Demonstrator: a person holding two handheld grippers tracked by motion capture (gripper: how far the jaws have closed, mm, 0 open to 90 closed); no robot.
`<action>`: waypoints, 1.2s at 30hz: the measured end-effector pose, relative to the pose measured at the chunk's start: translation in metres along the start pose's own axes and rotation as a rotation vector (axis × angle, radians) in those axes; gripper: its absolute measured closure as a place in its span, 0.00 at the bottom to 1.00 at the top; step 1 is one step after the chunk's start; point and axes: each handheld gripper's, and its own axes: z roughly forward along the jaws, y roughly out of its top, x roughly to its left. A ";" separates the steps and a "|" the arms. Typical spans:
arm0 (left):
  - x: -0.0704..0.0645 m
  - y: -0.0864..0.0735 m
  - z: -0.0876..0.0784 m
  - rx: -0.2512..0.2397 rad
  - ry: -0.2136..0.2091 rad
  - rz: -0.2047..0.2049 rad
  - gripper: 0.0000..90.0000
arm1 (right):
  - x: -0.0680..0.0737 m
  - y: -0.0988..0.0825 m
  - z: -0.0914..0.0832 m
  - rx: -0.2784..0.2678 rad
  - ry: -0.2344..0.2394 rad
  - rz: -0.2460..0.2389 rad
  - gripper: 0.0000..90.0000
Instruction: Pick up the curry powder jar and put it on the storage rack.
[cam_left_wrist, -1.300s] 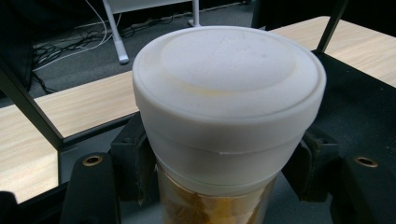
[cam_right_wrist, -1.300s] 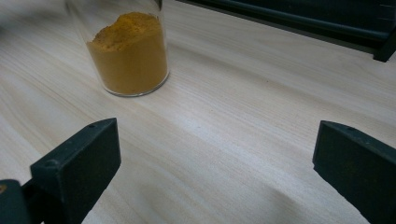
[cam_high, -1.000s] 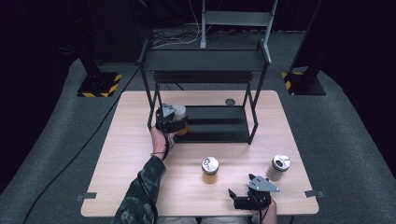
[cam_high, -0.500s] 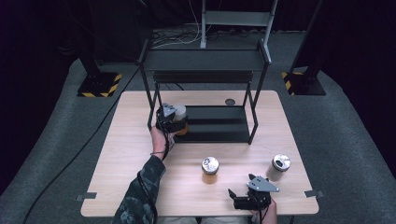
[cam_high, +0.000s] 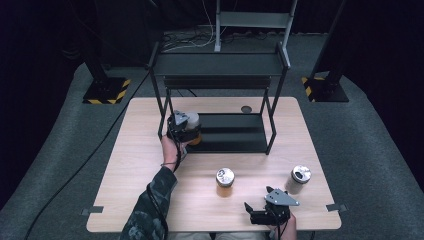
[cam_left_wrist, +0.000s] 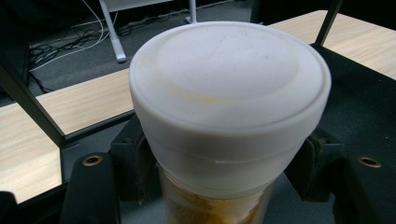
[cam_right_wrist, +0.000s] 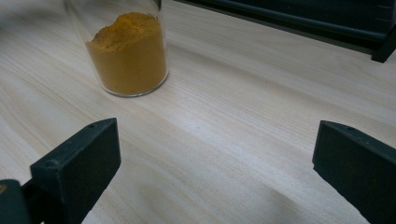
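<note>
The wooden surface (cam_high: 150, 165) has wide bare room along its left side and near edge, while a black two-tier rack (cam_high: 220, 65) takes up the far middle, its posts fencing the lower shelf (cam_high: 235, 132). At that shelf's left front corner the left gripper (cam_high: 186, 131) has its jaws clamped on a white-lidded jar (cam_left_wrist: 229, 93), with a post just beside it; in the left gripper view the lid hides most of the jar's orange contents and the jar's base is cut off. The right gripper (cam_high: 260, 214) sits near the surface's front edge, jaws wide apart with nothing between them. A jar of orange powder (cam_right_wrist: 126, 51) stands ahead of it, top cut off there. A paler jar (cam_high: 299, 179) stands near the right edge, its contents hard to make out.
</note>
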 end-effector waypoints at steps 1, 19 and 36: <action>0.000 0.000 0.000 0.001 0.001 0.000 0.38 | 0.000 0.000 0.000 0.001 0.000 -0.001 0.00; -0.002 0.008 0.001 0.037 0.009 0.012 0.35 | 0.000 0.000 0.000 0.001 -0.001 -0.002 0.00; 0.011 0.023 -0.006 0.170 -0.050 0.017 0.11 | 0.001 0.000 0.000 0.003 -0.003 -0.003 0.00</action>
